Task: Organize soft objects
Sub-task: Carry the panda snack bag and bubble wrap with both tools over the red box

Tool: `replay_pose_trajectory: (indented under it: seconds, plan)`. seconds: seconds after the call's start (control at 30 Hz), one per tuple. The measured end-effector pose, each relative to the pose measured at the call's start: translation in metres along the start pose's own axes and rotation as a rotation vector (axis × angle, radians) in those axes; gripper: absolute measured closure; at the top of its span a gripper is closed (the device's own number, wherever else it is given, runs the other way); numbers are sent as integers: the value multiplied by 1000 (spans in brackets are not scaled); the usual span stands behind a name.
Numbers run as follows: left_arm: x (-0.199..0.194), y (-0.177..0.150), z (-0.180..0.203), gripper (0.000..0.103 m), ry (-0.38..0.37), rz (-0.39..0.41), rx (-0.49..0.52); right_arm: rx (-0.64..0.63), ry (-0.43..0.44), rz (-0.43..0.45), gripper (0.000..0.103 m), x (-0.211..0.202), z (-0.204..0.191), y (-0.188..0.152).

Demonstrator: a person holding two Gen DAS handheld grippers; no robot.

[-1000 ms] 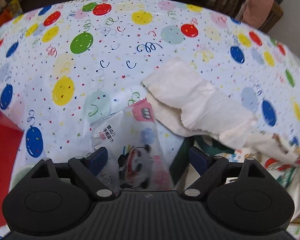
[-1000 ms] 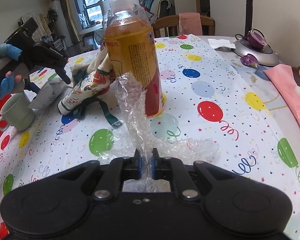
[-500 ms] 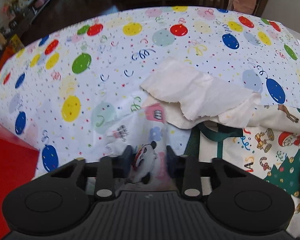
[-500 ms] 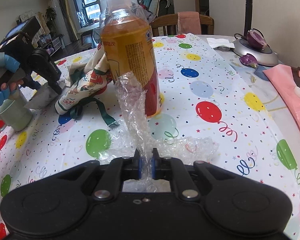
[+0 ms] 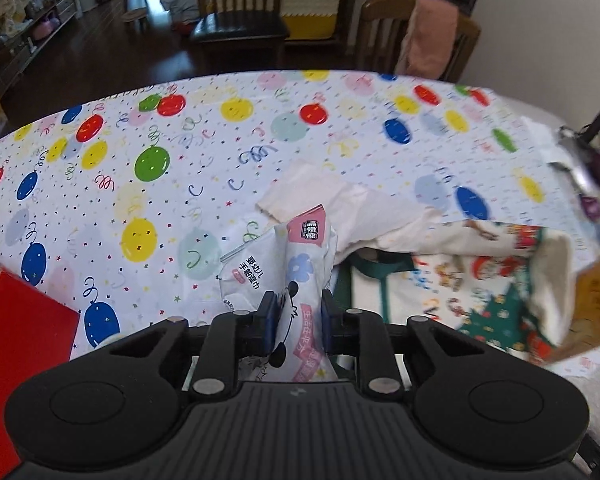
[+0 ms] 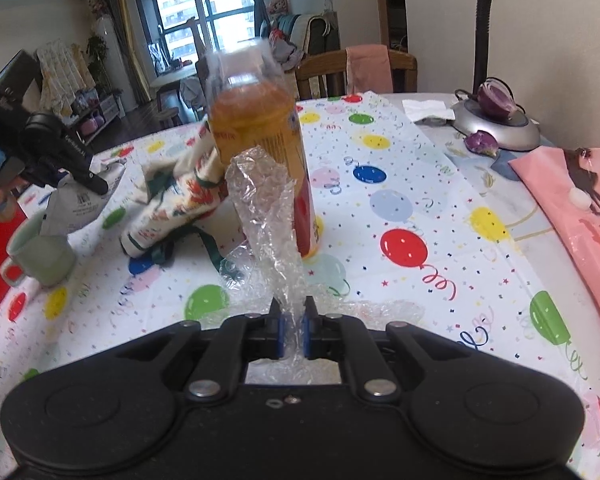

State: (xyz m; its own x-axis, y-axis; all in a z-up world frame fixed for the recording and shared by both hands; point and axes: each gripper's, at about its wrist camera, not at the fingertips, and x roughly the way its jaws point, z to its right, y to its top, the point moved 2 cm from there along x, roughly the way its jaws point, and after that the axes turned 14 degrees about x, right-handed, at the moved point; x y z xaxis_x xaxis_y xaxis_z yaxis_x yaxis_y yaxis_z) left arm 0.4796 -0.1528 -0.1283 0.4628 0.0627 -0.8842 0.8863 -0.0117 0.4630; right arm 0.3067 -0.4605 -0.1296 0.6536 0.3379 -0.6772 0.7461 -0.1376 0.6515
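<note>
Crinkled clear bubble wrap (image 6: pixel 266 216) stands pinched in the right gripper (image 6: pixel 293 330), trailing onto the balloon-print tablecloth (image 6: pixel 440 208) before a tall orange drink bottle (image 6: pixel 260 128). Only the left wrist view shows the left gripper (image 5: pixel 296 318) clamped on a white panda-printed wipes packet (image 5: pixel 296 264), held above the table, a cream paper towel (image 5: pixel 340 208) lying beyond; only the right shows a pale green mug (image 6: pixel 40 256).

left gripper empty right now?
No. The left gripper is shut on the wet wipes pack, whose printed wrapper sits pinched between both blue pads above the balloon tablecloth.
</note>
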Motion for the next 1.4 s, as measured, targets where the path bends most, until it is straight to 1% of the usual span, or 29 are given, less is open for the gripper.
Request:
replay_pose_trajectory:
  seconds: [0.1, 0.23, 0.33, 0.53, 0.67, 0.83, 1.0, 1.13, 1.4]
  plan:
    - [-19, -5, -2, 82, -46, 35, 1, 3, 15, 12, 96, -12, -6, 4]
    - [-46, -11, -5, 82, -91, 73, 4, 11, 51, 28, 96, -30, -17, 10]
    - [-63, -17, -9, 82, -120, 94, -2, -8, 76, 45, 96, -44, -31, 15]
    - [-96, -33, -22, 82, -160, 128, -4, -62, 137, 56, 96, -67, -66, 25]
    - [-115, -45, -41, 82, -169, 151, -15, -106, 183, 58, 96, -78, -98, 30]
    - [-139, -60, -73, 82, -170, 177, -39, -152, 233, 54, 96, -84, -143, 36]
    - [-162, -77, -115, 82, -159, 203, -61, -201, 289, 40, 96, -80, -193, 38]
    - [-178, -94, -153, 82, -130, 224, -85, -236, 326, 24, 96, -74, -232, 33]
    - [-195, -127, -235, 82, -77, 219, -130, -314, 375, -15, 96, -57, -317, 11]
